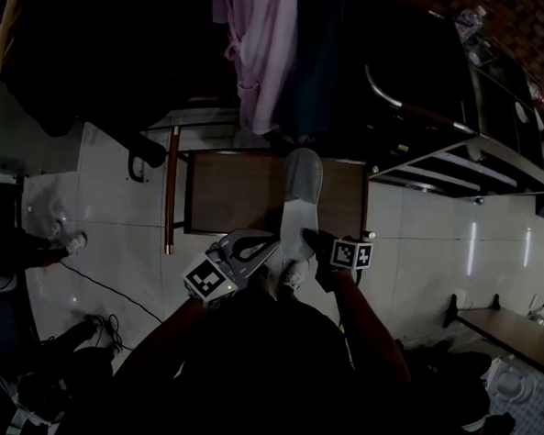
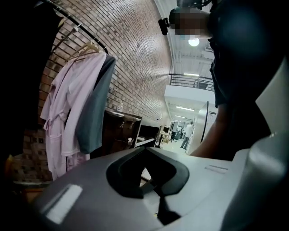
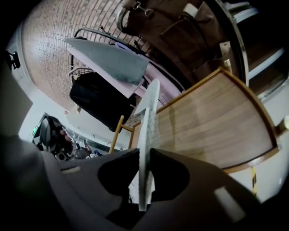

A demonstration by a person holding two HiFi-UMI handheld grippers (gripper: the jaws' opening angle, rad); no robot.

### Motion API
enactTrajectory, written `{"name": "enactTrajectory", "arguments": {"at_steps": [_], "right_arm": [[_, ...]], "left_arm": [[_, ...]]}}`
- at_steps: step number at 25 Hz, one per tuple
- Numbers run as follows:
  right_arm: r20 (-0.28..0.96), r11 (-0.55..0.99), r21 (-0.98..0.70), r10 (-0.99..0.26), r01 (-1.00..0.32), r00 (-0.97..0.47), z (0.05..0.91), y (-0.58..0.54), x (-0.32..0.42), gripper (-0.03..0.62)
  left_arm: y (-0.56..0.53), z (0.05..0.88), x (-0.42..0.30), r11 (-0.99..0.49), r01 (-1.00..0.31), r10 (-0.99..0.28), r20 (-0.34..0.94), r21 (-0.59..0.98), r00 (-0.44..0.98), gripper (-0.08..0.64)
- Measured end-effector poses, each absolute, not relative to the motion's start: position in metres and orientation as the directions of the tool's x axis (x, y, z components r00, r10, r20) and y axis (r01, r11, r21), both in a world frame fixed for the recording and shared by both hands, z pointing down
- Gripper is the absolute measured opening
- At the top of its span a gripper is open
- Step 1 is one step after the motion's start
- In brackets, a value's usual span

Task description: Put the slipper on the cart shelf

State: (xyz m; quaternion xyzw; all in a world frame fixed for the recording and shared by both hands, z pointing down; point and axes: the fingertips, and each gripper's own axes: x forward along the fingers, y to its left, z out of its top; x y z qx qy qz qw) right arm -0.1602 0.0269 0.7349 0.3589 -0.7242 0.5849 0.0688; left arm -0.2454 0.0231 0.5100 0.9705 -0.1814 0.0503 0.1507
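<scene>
Right gripper (image 3: 144, 151): pinches pale grey fabric slipper (image 3: 147, 118) edge-on. Left gripper (image 2: 145, 151): closed, empty. Risk: thin hold slips, missing brown wooden cart shelf (image 1: 232, 196)

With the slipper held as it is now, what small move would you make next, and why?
I would probably lower the right tool gently until the slipper rests on the wooden cart shelf. The tool is shut on the slipper's near end, and the slipper hangs over the shelf, apparently not yet resting on it.
</scene>
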Motion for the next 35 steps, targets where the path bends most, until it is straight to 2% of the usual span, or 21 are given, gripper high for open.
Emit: {"name": "enactTrajectory", "arguments": {"at_steps": [5, 9, 17, 23, 31, 35], "right_arm": [[0.463, 0.111, -0.802, -0.504, -0.587, -0.729, 0.691, 0.041, -0.145, 0.066], [0.389, 0.232, -0.767, -0.573, -0.598, -0.721, 0.643, 0.037, -0.140, 0.066], [0.167, 0.476, -0.620, -0.697, -0.624, -0.698, 0.522, -0.001, -0.133, 0.066], [0.024, 0.609, -0.423, -0.733, -0.671, -0.680, 0.444, -0.018, -0.131, 0.066], [-0.061, 0.650, -0.233, -0.752, -0.723, -0.657, 0.376, -0.023, -0.134, 0.066], [-0.081, 0.629, -0.193, -0.775, -0.753, -0.626, 0.371, -0.023, -0.127, 0.066]], "left_arm": [[0.034, 0.507, -0.234, -0.907, -0.345, -0.319, 0.142, 0.240, 0.937, 0.006], [0.036, 0.501, -0.227, -0.917, -0.340, -0.316, 0.137, 0.211, 0.939, 0.006], [0.014, 0.461, -0.232, -0.909, -0.394, -0.382, 0.108, 0.137, 0.918, 0.006], [-0.004, 0.416, -0.231, -0.901, -0.419, -0.417, 0.044, 0.113, 0.908, 0.006], [-0.012, 0.392, -0.224, -0.900, -0.413, -0.416, 0.007, 0.140, 0.909, 0.005], [-0.012, 0.397, -0.218, -0.904, -0.412, -0.410, 0.043, 0.115, 0.911, 0.005]]}}
